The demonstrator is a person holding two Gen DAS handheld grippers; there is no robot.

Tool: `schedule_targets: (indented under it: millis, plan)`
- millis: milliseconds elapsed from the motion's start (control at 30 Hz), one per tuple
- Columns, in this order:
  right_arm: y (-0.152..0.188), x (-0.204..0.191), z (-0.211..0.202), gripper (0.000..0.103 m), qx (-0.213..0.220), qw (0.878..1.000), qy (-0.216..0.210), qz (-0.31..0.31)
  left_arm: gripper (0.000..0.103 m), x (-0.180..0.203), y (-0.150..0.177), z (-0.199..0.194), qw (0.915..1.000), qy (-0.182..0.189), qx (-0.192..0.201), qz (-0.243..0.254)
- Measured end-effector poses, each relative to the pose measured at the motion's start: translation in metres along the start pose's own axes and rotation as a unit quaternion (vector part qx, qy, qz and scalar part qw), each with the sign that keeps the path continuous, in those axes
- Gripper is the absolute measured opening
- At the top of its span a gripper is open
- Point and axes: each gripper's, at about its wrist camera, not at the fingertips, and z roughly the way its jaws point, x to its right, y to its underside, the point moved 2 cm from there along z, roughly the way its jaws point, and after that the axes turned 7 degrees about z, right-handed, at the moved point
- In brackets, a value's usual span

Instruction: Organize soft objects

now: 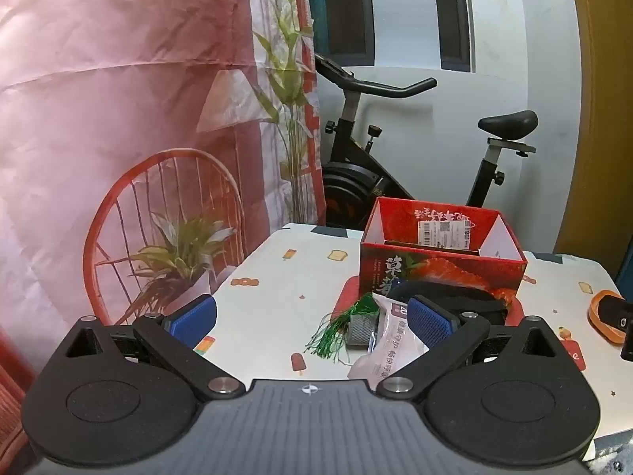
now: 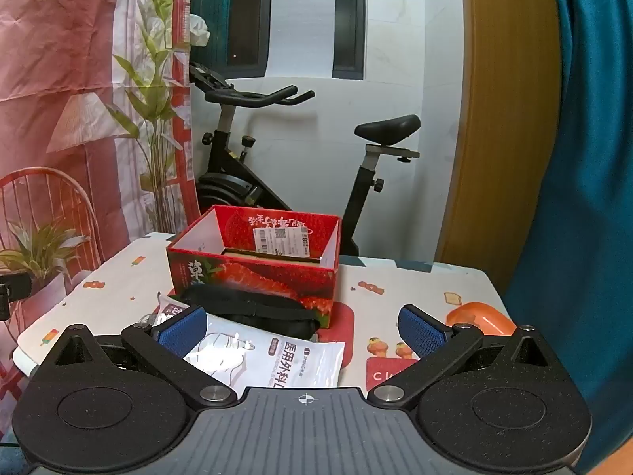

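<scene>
Nothing is held by the left hand-held gripper [image 1: 312,318]: its blue pads stand fully apart above the worktop [image 1: 277,261], tilted down toward the clutter. Just ahead of the gap and a little to its right, a green tassel [image 1: 342,326] is seen lying against a small grey pad [image 1: 359,330]. If the tassel is pinched by its loose threads alone, strands could slip out or trail behind, and the grey pad could be dragged along. Beside that gripper's right pad lies a white mask packet [image 2: 273,356], partly tucked under a black pouch [image 2: 253,308], which rests against the front of the red strawberry box [image 2: 253,265].

The right hand-held gripper [image 2: 302,332] is likewise spread wide and empty, with the mask packet directly between and below its pads. The slick film could buckle or slide away if it is clamped flat against the worktop, and the overlapping pouch could be pulled with it. The open box, beyond both grippers, is judged the likely container; its light card wall could be nudged backward by a careless approach. To the far right, an orange dish [image 2: 480,316] sits just past the right pad and could be clipped by a wide sweep.
</scene>
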Motion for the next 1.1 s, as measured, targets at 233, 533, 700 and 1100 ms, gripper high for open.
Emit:
schedule_targets:
  millis: [233,533,700,1100]
  plan:
    - [0.000,0.000,0.000,0.103,-0.001,1.000,0.000,0.002,0.103,0.006,0.000,-0.003,1.0000,-0.002,-0.005,0.002]
    - [0.000,0.000,0.000,0.103,0.000,1.000,-0.001,-0.001,0.103,-0.004,0.002,0.001,1.0000,0.002,0.000,-0.009]
    - [0.001,0.001,0.000,0.103,0.000,1.000,-0.001,-0.001,0.103,-0.004,0.001,0.001,0.9999,0.001,-0.002,-0.012]
    - [0.002,-0.004,-0.004,0.103,0.000,1.000,-0.007,-0.005,0.103,-0.004,0.000,0.001,0.9999,0.004,-0.003,-0.015]
